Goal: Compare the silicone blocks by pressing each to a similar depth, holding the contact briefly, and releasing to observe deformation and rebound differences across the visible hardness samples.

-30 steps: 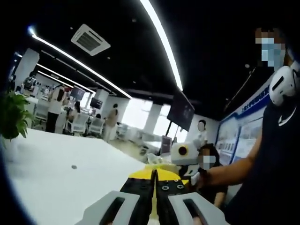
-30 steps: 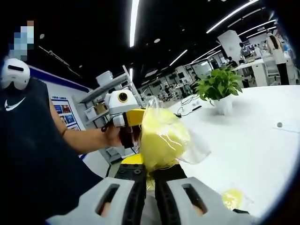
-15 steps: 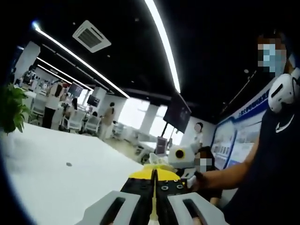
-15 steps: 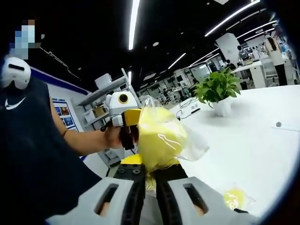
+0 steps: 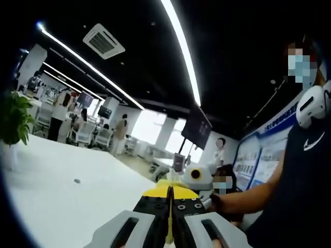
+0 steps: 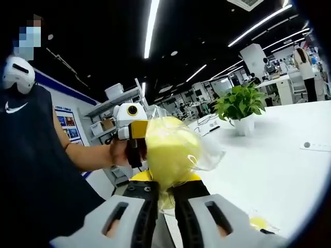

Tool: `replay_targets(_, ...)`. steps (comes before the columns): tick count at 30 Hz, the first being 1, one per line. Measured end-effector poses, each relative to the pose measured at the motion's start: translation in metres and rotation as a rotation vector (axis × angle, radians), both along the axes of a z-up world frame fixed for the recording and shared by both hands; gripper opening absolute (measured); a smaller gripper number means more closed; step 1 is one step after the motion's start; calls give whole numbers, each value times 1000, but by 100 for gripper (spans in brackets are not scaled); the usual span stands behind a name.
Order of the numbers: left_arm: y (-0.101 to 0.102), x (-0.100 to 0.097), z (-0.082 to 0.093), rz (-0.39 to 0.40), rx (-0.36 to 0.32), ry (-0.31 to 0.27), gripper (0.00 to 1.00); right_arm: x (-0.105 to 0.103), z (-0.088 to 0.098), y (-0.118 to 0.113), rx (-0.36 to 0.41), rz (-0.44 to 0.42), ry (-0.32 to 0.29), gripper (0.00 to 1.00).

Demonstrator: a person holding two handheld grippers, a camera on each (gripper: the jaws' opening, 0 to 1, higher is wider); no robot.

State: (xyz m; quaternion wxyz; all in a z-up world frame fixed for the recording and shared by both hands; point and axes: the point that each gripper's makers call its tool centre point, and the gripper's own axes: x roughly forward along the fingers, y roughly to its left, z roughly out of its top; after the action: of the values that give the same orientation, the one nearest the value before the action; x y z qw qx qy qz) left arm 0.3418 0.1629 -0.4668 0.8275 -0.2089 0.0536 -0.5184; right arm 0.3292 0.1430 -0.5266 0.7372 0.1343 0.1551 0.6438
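Right gripper (image 6: 164,192) clamps the bagged yellow block (image 6: 170,153) (upright above its jaws); left gripper (image 5: 168,213), beside it, seems closed on a yellow sliver.

You had two grippers in hand: the left gripper (image 5: 169,214) and the right gripper (image 6: 164,199). Two bagged yellow silicone blocks were visible, the yellow block in clear wrap (image 6: 171,152) rising between your right jaws and a second bagged yellow piece (image 6: 257,223) lying on the worktop (image 6: 274,170). One potted plant (image 6: 241,106) stood there, and one small round dot (image 6: 307,145) marked the surface. Overhead hung one ceiling vent (image 5: 104,41).
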Motion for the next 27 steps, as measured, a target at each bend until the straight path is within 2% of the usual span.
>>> replay_targets(5,0,-1,5,-12,-38,17,0,0,3,0,7,-22,-23,11)
replay_targets(8,1,-1,11,-19,-62,18,0,4,0,-2,-12,-46,-30,20)
replay_targets(11,4,2,11,-15,-74,25,0,12,2,-10,-5,-108,-61,34)
replay_targets(14,9,6,8,-5,-75,37,0,27,0,-23,-28,-209,-106,58)
replay_targets(15,11,7,8,-2,-77,39,0,33,-1,-29,-32,-247,-117,70)
replay_targets(18,18,14,5,22,-88,52,0,44,-2,-46,-42,-338,-167,95)
replay_targets(20,23,17,3,37,-96,69,0,45,-8,-60,-57,-368,-150,96)
replay_targets(23,29,21,0,53,-102,86,0,49,-11,-81,-60,-421,-165,96)
replay_targets(27,35,27,-2,69,-125,110,0,56,-27,-113,-124,-505,-168,96)
